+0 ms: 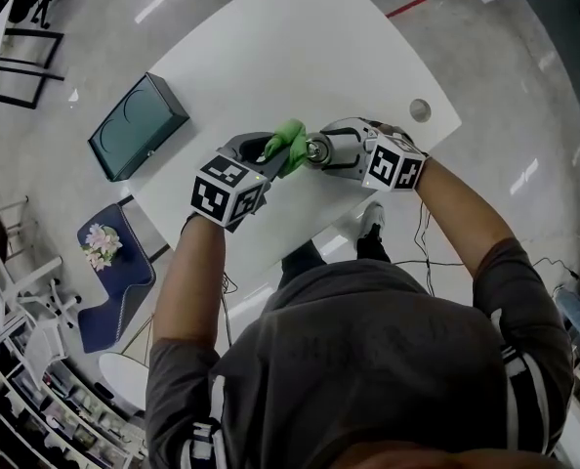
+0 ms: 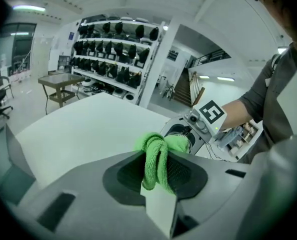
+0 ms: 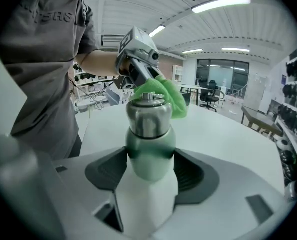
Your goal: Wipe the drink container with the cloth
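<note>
Head view: you hold the left gripper (image 1: 268,152) and right gripper (image 1: 341,150) together over the table's (image 1: 300,57) near edge, so the cloth (image 1: 288,146) meets the drink container (image 1: 318,149). Left gripper view: its jaws pinch the bunched cloth, leaving a wad free to rub. Right gripper view: its jaws clamp the drink container's green body, presenting the steel cap.

Bright green is seen on the cloth (image 1: 288,147), pale green and silver on the drink container (image 3: 149,134), black-and-white squares on the grey left gripper (image 2: 157,170) and right gripper (image 3: 149,159).
</note>
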Available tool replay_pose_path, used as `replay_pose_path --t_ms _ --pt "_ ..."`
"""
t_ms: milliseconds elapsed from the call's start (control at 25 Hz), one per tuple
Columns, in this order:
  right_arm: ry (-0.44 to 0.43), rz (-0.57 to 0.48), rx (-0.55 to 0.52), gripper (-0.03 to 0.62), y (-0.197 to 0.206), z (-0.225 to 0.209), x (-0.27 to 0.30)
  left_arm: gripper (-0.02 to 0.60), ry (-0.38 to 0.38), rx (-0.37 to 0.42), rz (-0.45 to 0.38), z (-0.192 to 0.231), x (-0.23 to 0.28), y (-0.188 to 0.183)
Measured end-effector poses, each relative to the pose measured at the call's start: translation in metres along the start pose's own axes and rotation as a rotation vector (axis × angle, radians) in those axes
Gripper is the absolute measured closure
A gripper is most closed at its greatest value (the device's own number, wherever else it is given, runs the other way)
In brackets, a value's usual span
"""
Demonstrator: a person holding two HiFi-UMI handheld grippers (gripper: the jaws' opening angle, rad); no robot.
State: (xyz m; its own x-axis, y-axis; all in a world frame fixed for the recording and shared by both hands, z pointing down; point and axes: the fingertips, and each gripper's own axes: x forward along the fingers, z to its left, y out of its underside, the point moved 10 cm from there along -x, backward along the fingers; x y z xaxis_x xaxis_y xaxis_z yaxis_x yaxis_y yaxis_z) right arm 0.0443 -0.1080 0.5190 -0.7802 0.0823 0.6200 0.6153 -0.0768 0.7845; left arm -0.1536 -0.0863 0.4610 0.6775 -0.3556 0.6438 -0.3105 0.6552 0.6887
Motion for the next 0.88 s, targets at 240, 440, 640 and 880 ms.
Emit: replay_pose_path --t_ms 240,440,640,880 --pt "0.003 0.009 0.004 0.309 0.0 -0.001 0.001 0.494 -0.033 -0.066 0.052 -0.002 0.02 0.05" --pt "0.005 0.009 0.014 0.309 0.0 0.0 0.0 0.494 -0.083 -0.064 0.113 0.001 0.05 0.077" --pt "0.011 0.012 0.023 0.309 -0.001 0.0 0.0 0.494 -0.069 -0.087 0.052 -0.001 0.028 0.062" --pt "0.01 0.016 0.017 0.309 0.0 0.0 0.0 0.494 -0.032 0.018 -0.029 -0.022 0.001 0.008"
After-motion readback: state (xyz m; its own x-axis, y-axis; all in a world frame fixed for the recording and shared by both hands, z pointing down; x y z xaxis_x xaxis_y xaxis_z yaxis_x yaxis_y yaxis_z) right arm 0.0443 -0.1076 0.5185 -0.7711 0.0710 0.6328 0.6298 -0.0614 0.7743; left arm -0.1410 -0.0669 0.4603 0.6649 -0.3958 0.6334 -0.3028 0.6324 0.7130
